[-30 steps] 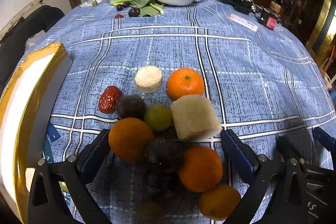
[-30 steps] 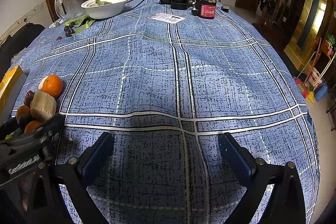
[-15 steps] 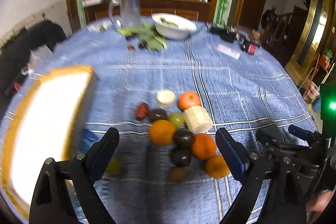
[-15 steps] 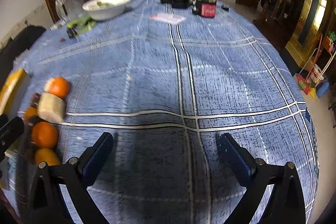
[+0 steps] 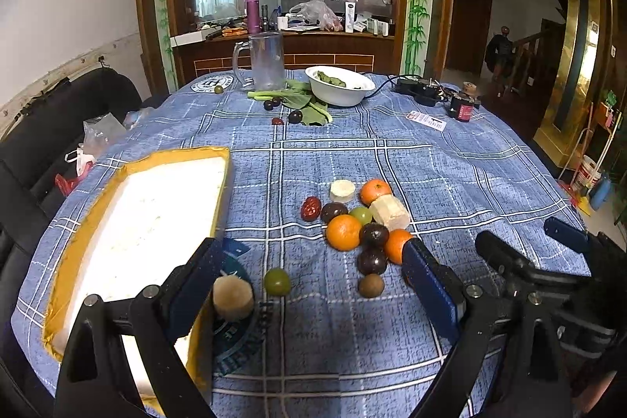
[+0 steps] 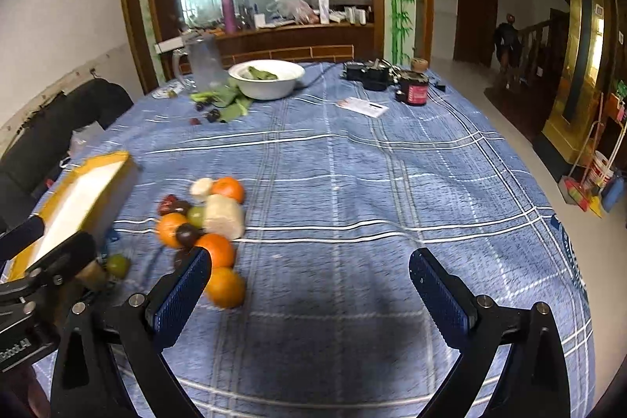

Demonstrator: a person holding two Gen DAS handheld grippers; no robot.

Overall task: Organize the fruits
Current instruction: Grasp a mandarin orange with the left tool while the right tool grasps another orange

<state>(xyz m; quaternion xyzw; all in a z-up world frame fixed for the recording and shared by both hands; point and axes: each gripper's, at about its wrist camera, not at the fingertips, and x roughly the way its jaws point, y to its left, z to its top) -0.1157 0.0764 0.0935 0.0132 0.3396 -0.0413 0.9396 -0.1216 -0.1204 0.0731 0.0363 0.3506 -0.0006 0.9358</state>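
Observation:
A pile of fruit lies mid-table on the blue checked cloth: oranges point(image 5: 343, 232) point(image 6: 225, 286), dark plums point(image 5: 374, 234), a green grape point(image 5: 361, 215), a red date point(image 5: 310, 208) and a pale block point(image 5: 390, 212). Nearer lie a brown longan point(image 5: 371, 285), a loose green grape point(image 5: 277, 282) and a beige cylinder point(image 5: 232, 297). A yellow-rimmed white foam tray point(image 5: 98, 206) sits left of the pile. My left gripper point(image 5: 313, 261) hovers open above the near fruits, holding nothing. My right gripper point(image 6: 309, 261) is open over bare cloth to the right of the pile.
At the far side stand a white bowl point(image 5: 340, 93) with greens, a glass pitcher point(image 5: 266, 61), leafy greens point(image 5: 305, 102) with small dark fruits, black electronics point(image 5: 417, 91), a red can point(image 6: 415, 93) and a card point(image 6: 362, 105). A black chair point(image 5: 58, 116) is at left.
Both grippers have pulled back and risen from the fruit pile, so the pile looks smaller and the whole tray shows. The left jaws stand slightly narrower than at first.

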